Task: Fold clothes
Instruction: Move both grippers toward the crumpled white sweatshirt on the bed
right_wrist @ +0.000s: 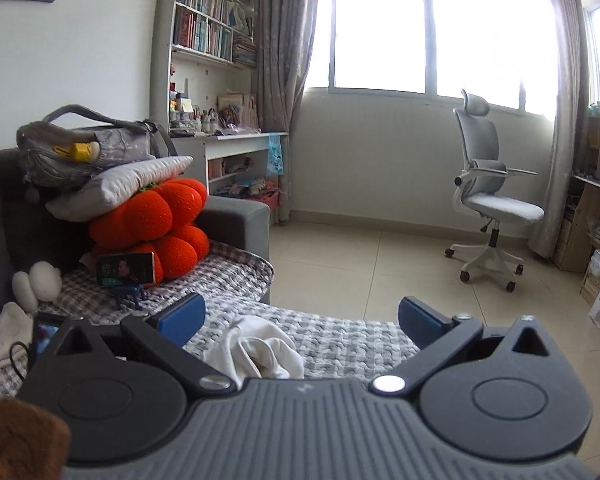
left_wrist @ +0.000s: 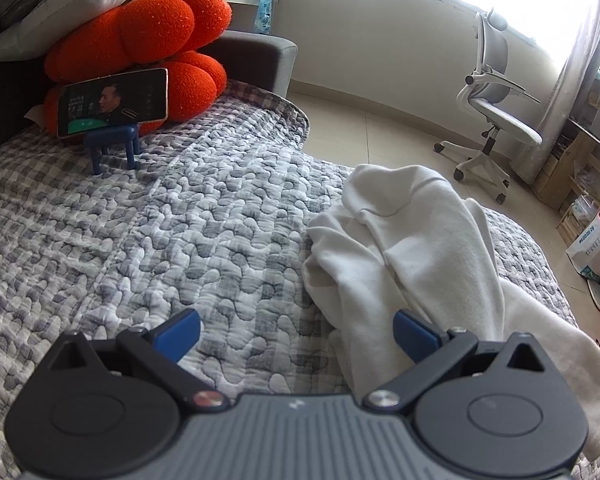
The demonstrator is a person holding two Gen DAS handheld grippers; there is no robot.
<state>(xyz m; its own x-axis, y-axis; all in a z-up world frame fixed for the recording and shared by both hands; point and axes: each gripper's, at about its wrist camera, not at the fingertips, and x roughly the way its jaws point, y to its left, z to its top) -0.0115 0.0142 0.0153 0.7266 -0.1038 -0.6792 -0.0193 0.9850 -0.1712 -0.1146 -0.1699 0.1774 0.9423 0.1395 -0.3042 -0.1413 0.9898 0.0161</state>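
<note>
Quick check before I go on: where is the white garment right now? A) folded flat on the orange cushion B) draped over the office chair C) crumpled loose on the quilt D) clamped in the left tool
C: the white garment lies bunched on the checked quilt, and both the left tool and the right tool are open and hold nothing.
</note>
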